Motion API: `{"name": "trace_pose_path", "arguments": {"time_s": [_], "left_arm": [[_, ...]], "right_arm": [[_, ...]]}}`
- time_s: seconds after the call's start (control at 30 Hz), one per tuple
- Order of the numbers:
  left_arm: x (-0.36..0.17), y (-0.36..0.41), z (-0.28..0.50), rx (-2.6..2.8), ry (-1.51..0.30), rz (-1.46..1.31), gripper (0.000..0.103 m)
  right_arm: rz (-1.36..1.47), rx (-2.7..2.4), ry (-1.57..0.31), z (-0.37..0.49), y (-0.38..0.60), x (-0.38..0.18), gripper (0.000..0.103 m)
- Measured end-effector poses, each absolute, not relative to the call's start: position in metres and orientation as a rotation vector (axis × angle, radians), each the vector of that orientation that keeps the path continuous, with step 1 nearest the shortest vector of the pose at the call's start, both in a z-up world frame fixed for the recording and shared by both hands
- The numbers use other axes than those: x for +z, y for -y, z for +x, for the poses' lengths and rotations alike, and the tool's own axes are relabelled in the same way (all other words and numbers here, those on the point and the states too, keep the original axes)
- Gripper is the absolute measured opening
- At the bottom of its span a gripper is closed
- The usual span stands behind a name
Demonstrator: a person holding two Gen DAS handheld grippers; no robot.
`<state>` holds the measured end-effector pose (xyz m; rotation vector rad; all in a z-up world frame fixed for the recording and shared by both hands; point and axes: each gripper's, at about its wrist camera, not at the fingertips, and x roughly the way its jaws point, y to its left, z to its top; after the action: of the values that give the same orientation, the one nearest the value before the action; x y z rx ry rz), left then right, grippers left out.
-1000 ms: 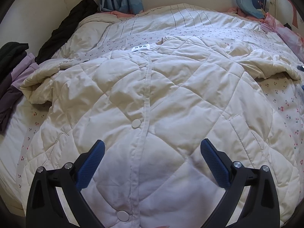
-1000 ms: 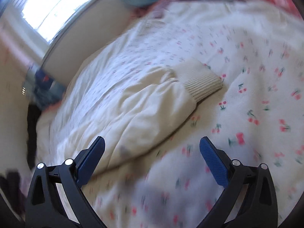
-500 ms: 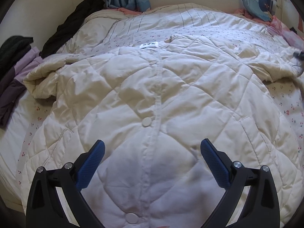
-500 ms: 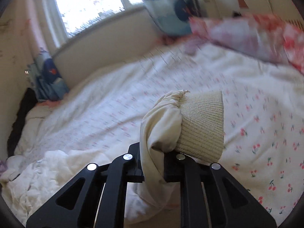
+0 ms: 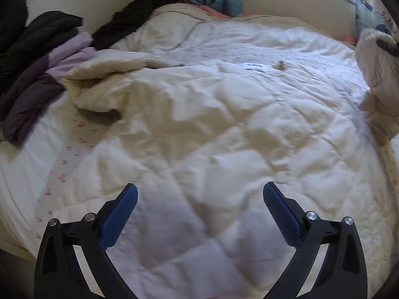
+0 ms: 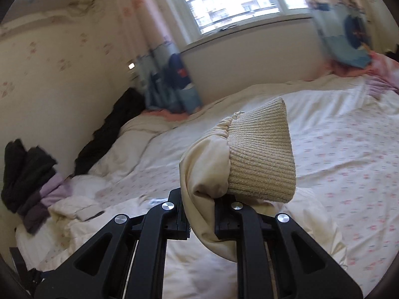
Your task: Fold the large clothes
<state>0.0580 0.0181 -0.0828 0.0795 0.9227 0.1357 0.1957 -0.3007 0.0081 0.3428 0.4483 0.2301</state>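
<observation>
Right hand-held gripper (image 6: pixel 200 220) clamped on sleeve (image 6: pixel 207 164), mid-air.

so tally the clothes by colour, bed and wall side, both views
Cream: 1, the quilted jacket, its knit cuff clamped in the right gripper.
Black: 2, one garment against the wall, one on the side pile.
Purple: 1, two-tone garment in that pile.
Total: 4.
</observation>
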Motion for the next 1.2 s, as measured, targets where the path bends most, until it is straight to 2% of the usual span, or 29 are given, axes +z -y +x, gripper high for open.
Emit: {"name": "trace_pose_path", "arguments": {"time_s": [0.23, 0.47, 0.53, 0.6, 0.63, 0.77, 0.9, 1.0, 1.07, 1.13, 1.2], "left_arm": [[-0.075, -0.057, 0.057, 0.145, -0.92, -0.027, 0.097], [-0.076, -0.079, 0.058, 0.168, -0.926, -0.07, 0.097], [-0.077, -0.086, 0.058, 0.18, -0.928, -0.078, 0.097], [-0.08, -0.09, 0.059, 0.19, -0.935, -0.084, 0.097], [-0.082, -0.092, 0.06, 0.194, -0.939, -0.082, 0.097], [-0.074, -0.092, 0.066, 0.213, -0.9, -0.05, 0.097], [-0.037, -0.077, 0.09, 0.156, -0.778, -0.018, 0.097], [-0.008, -0.047, 0.12, 0.032, -0.678, -0.027, 0.097], [-0.008, -0.019, 0.154, -0.082, -0.699, -0.03, 0.097], [-0.028, -0.002, 0.186, -0.073, -0.75, -0.008, 0.097], [-0.07, 0.008, 0.225, -0.01, -0.89, 0.038, 0.097]], "right_arm": [[0.251, 0.423, -0.515, 0.234, 0.157, -0.004, 0.012], [0.142, 0.589, -0.631, 0.256, 0.039, -0.055, 0.013], [0.124, 0.658, -0.737, 0.267, 0.009, -0.084, 0.023], [0.128, 0.713, -0.847, 0.273, -0.011, -0.11, 0.053], [0.138, 0.747, -0.887, 0.274, -0.016, -0.116, 0.056], [0.188, 0.78, -0.845, 0.255, 0.006, -0.087, 0.076], [0.248, 0.671, -0.708, 0.227, 0.074, -0.036, 0.088], [0.251, 0.44, -0.666, 0.207, 0.14, -0.019, 0.088], [0.259, 0.27, -0.673, 0.197, 0.184, -0.028, 0.088], [0.344, 0.153, -0.727, 0.191, 0.229, -0.057, 0.088], [0.392, 0.088, -0.824, 0.192, 0.255, -0.09, 0.088]]}}
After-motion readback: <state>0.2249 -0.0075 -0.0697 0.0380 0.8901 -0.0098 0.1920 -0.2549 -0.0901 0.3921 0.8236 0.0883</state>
